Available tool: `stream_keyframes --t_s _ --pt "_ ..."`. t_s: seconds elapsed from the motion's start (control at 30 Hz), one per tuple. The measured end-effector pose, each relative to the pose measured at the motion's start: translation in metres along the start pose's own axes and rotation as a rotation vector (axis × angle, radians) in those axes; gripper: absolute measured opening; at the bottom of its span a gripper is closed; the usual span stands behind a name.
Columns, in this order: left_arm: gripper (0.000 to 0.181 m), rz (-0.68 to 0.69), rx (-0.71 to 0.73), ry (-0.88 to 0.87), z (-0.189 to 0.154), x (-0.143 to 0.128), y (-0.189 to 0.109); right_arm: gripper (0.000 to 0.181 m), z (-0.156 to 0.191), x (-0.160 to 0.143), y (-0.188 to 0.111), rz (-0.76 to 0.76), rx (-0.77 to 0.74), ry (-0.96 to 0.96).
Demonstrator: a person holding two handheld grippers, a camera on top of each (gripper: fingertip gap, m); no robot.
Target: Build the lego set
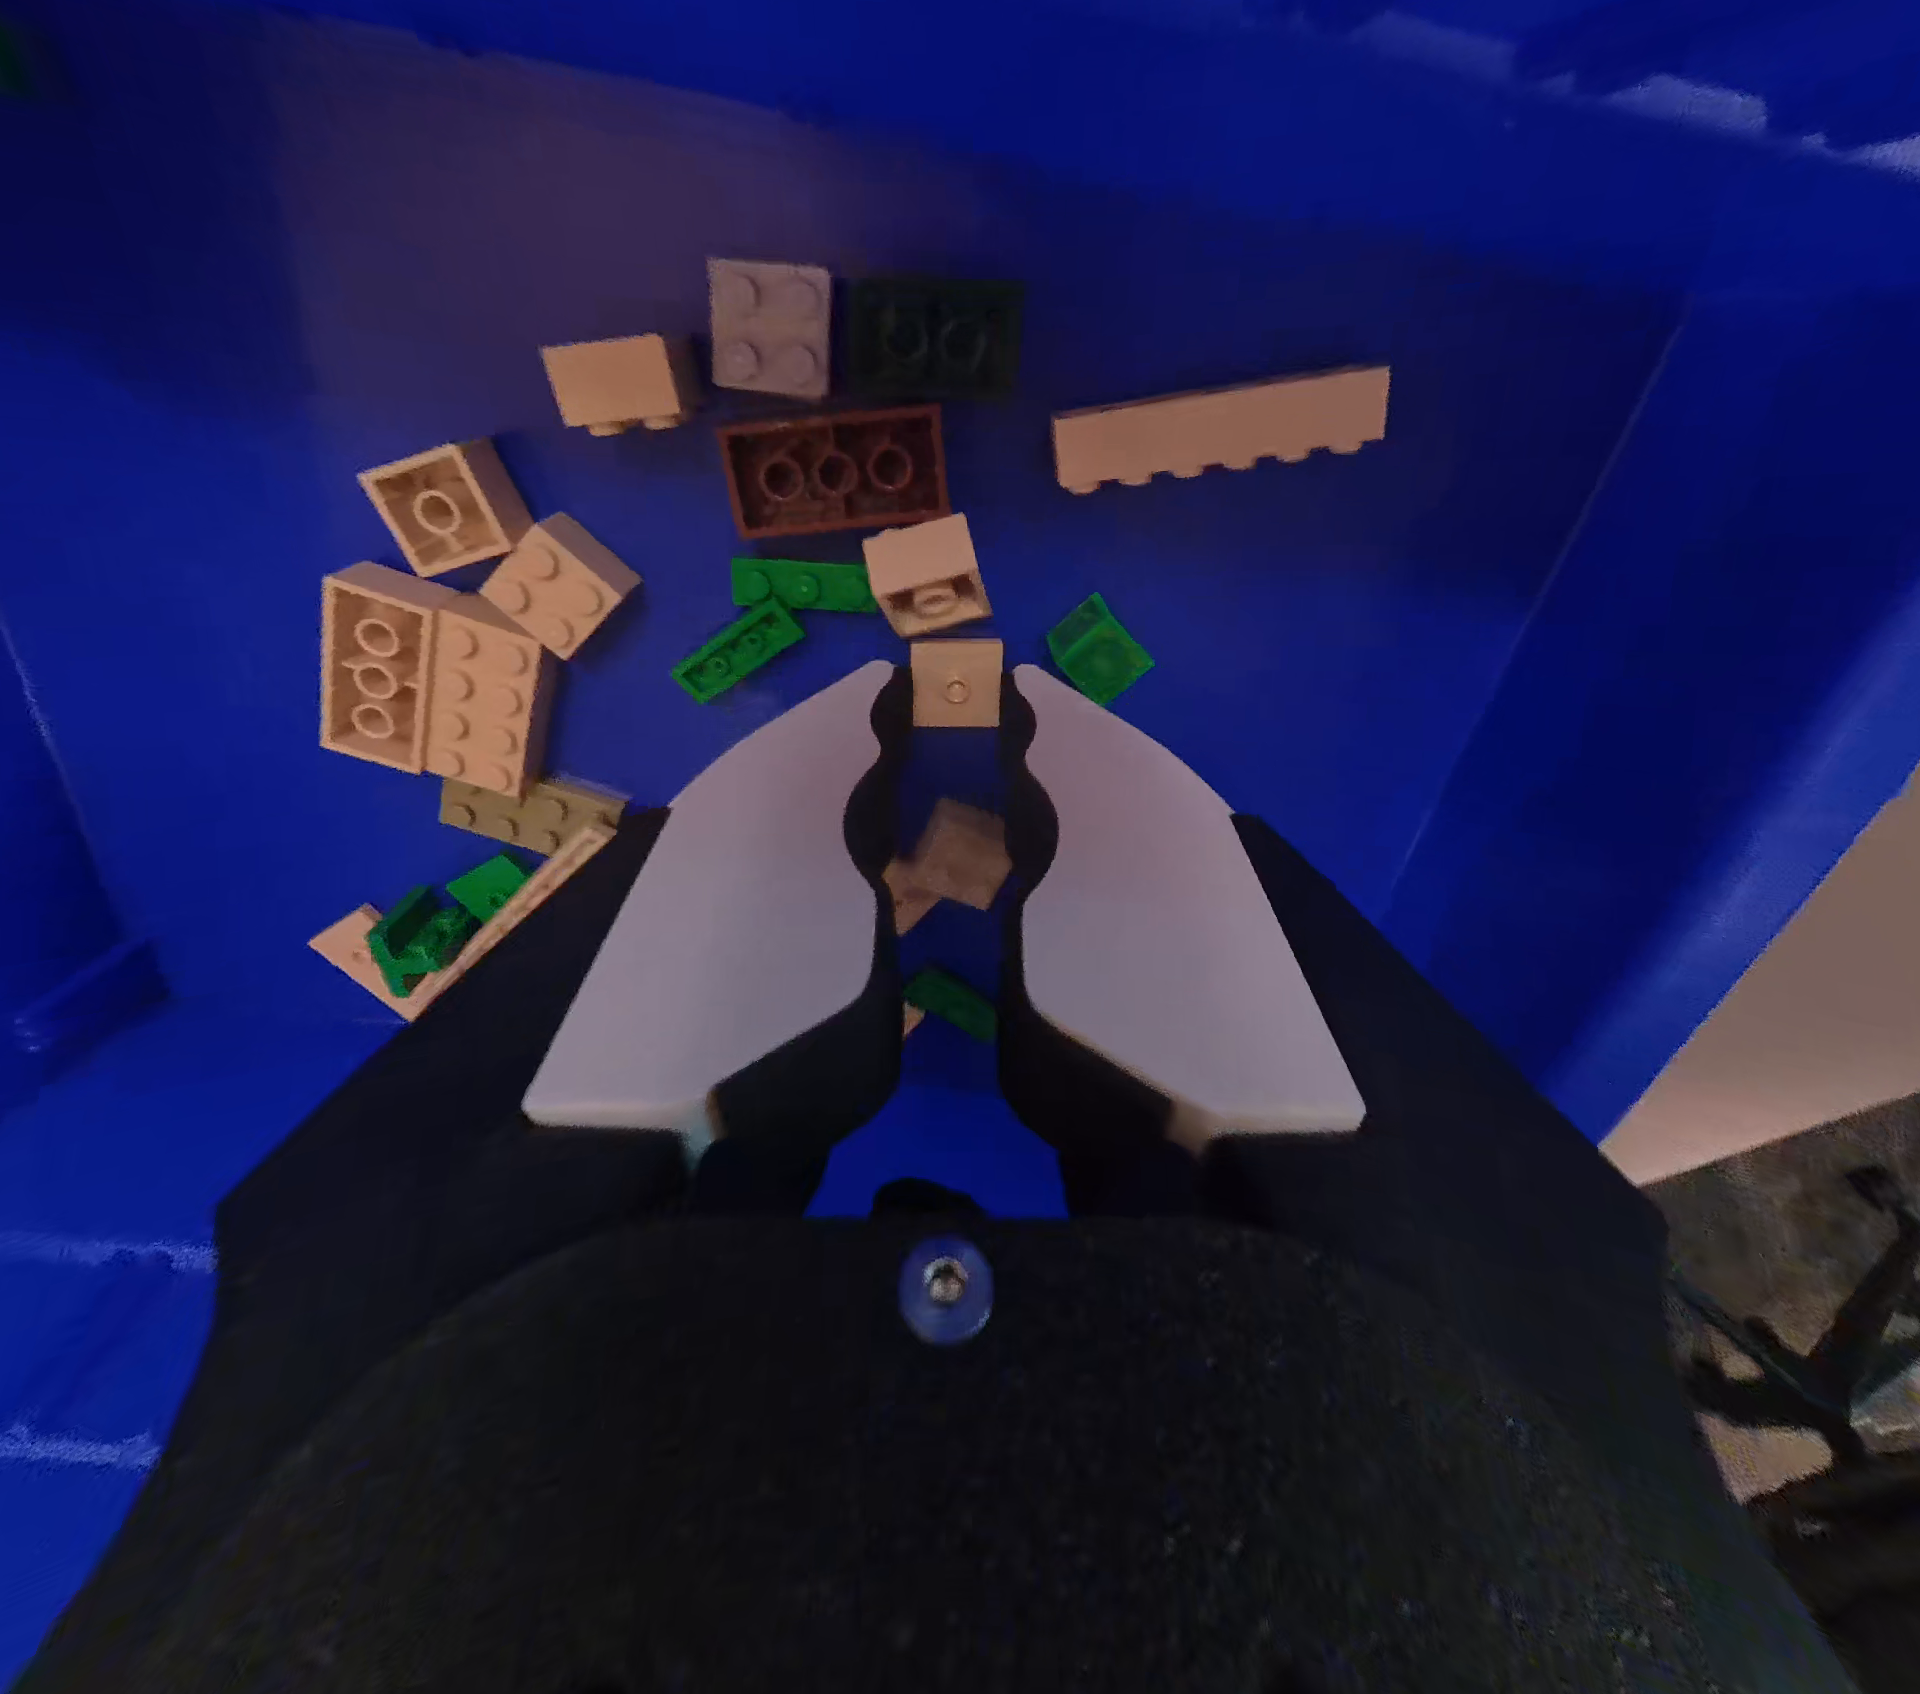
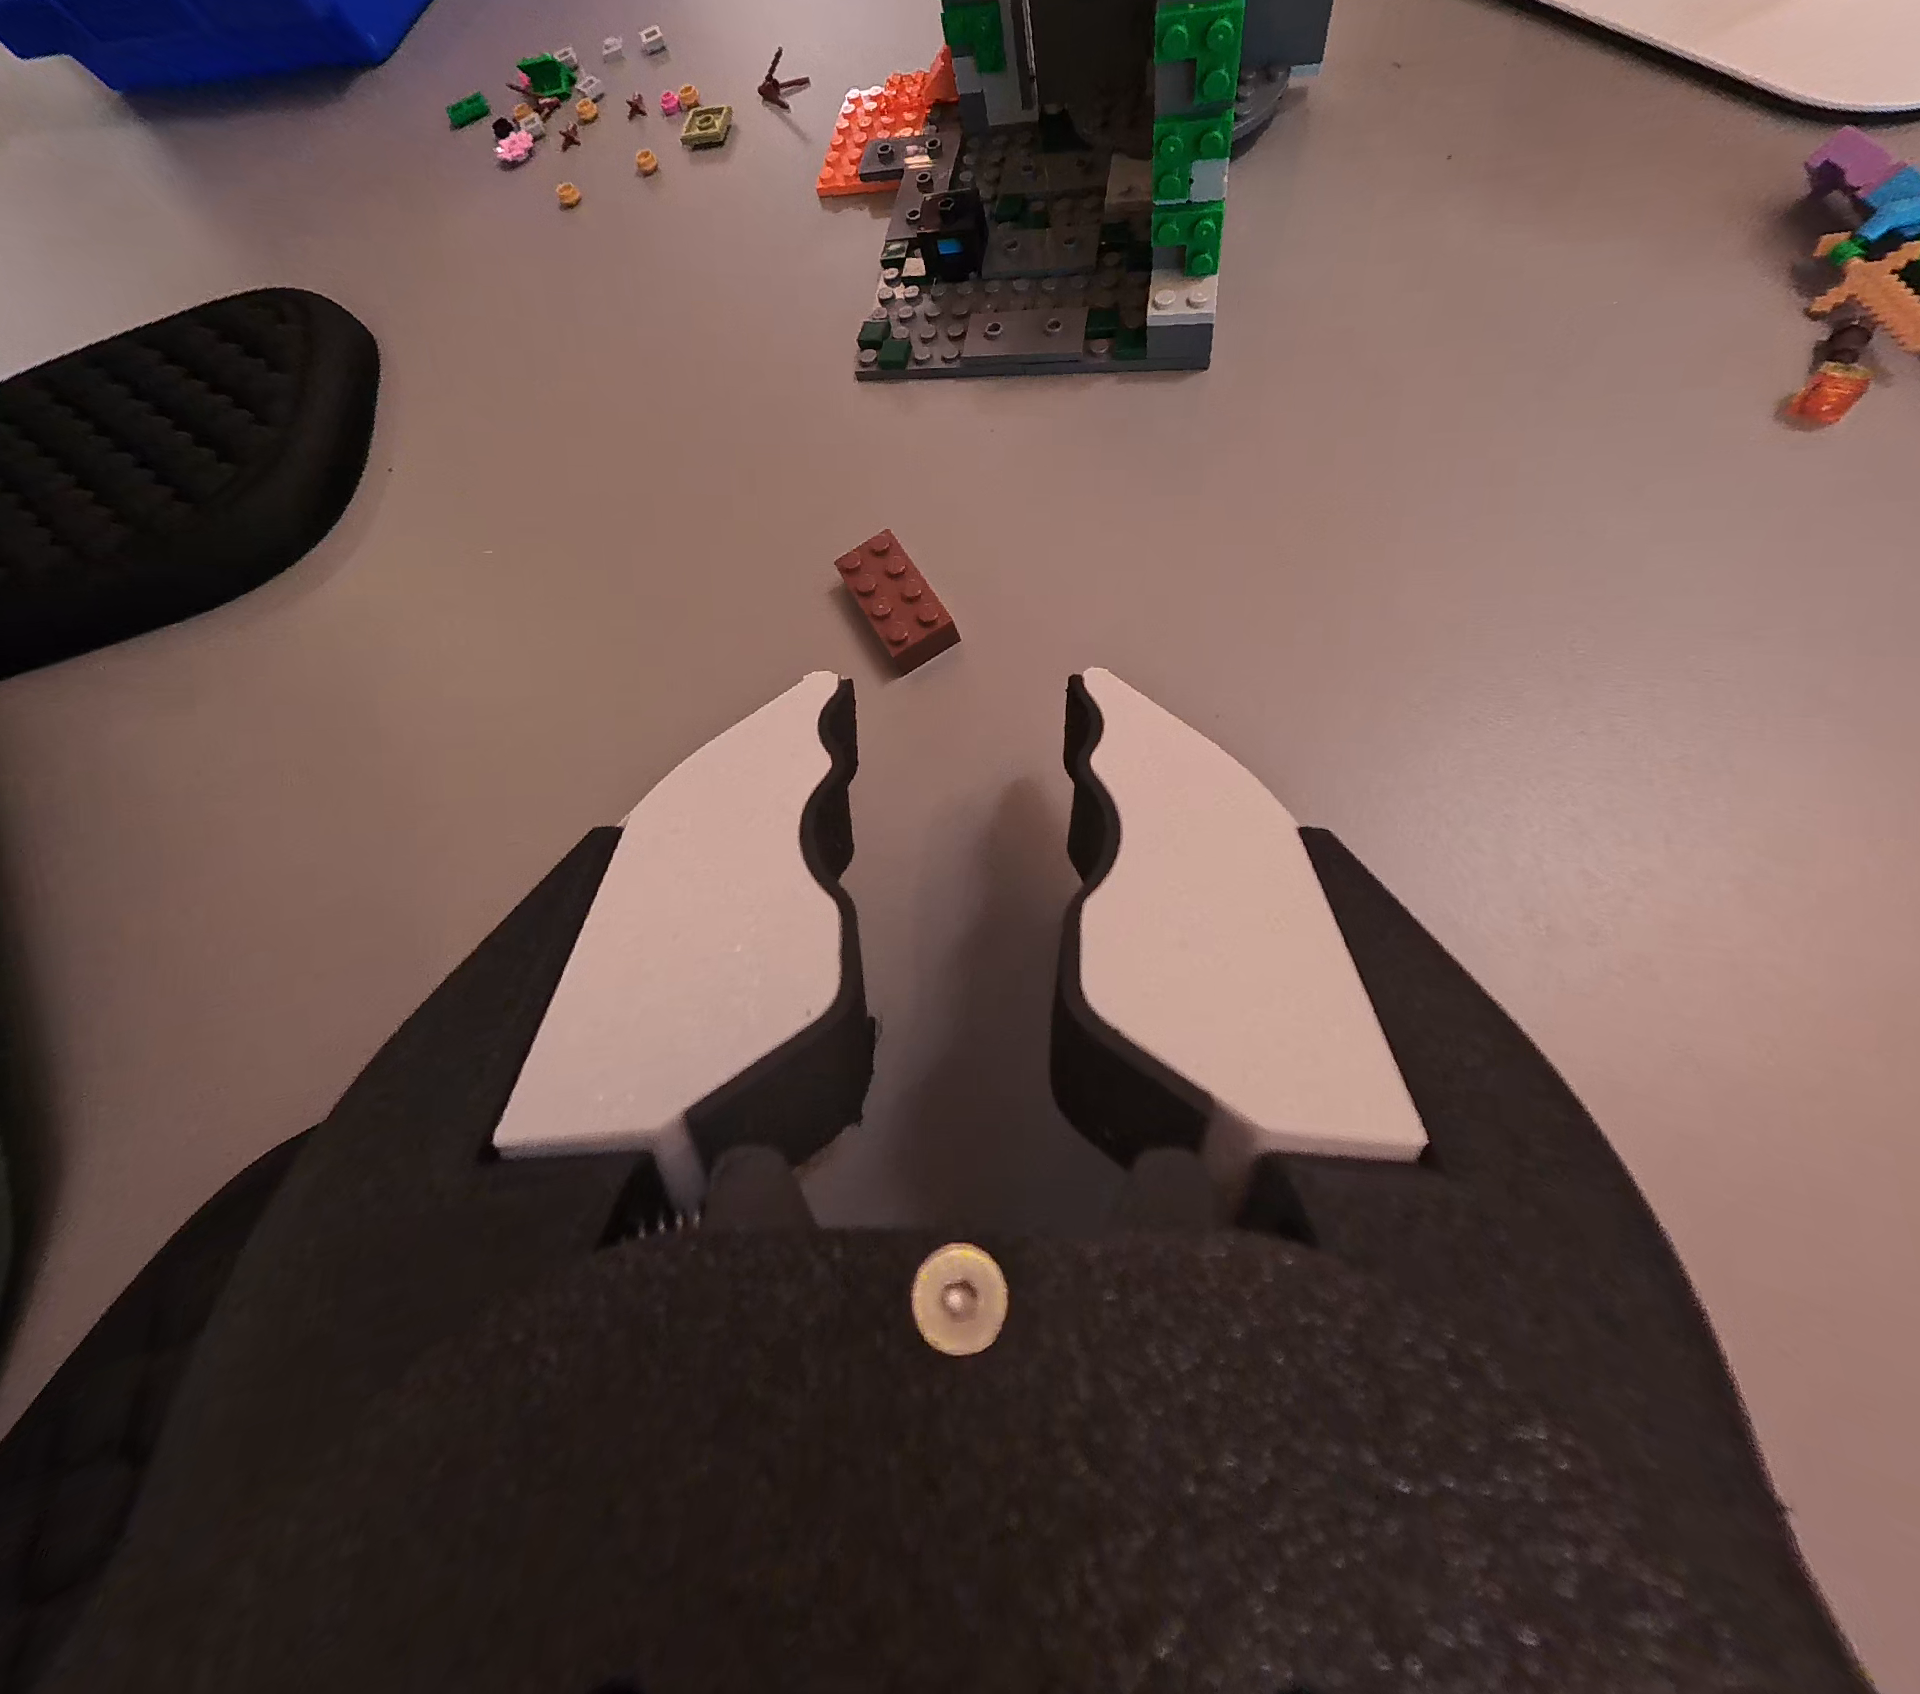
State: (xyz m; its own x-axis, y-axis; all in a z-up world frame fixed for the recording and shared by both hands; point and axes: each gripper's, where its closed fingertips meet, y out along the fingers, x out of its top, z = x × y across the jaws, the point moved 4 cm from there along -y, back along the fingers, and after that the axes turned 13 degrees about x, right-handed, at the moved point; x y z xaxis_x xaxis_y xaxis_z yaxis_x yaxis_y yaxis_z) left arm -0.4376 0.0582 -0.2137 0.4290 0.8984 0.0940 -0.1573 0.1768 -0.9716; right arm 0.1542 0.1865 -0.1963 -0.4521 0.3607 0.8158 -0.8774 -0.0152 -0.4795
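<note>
Item: small tan brick point(image 1: 956, 684), pinched at the very tips of my left tongs point(image 1: 956, 699), inside the blue bin point(image 1: 1558, 605). Grip: clenched on it by the last bit of the pads only; I judge it could twist or pop free on the way out. Around it in the bin: another tan brick point(image 1: 928, 576) just beyond at 12 o'clock, near enough to be knocked or dragged; a brown brick point(image 1: 834, 468) upside down farther at 11; a green cube point(image 1: 1098, 647) at 2; a long tan brick point(image 1: 1221, 429) at 1; a tan heap point(image 1: 436, 673) at 9. Right tongs point(image 2: 961, 688): released, jaws wide, holding nothing, low over the grey table point(image 2: 1455, 709). A brown brick point(image 2: 897, 600) lies just ahead of them at 11, apart from the tips; a careless sweep could shove it away. The half-built tower point(image 2: 1070, 86) stands at 12, well apart; pressing a brick on unsupported could tip it. Small loose bits point(image 2: 603, 106) lie at 10.
</note>
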Motion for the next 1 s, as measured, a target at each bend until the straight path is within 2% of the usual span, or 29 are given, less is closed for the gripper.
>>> stream_keyframes --t_s 0.2,0.33,0.57,0.9,1.0 --pt "0.016 0.048 -0.089 0.066 -0.018 -0.015 -0.012 0.038 -0.001 0.001 -0.003 -0.013 0.000 0.001" --pt "0.017 0.009 -0.084 0.068 -0.020 -0.015 -0.020 0.038 -0.001 0.001 0.000 -0.006 0.003 0.003" --pt "0.029 -0.075 -0.070 0.060 -0.021 -0.009 -0.034 0.037 0.000 0.000 0.000 0.004 -0.001 -0.001" --pt "0.034 -0.185 0.105 -0.039 0.018 -0.013 -0.052 0.037 0.000 0.001 0.002 0.007 -0.001 -0.004" --pt "0.028 -0.266 0.167 -0.062 0.025 -0.006 -0.059 0.037 0.002 0.003 0.003 0.002 0.002 -0.018"
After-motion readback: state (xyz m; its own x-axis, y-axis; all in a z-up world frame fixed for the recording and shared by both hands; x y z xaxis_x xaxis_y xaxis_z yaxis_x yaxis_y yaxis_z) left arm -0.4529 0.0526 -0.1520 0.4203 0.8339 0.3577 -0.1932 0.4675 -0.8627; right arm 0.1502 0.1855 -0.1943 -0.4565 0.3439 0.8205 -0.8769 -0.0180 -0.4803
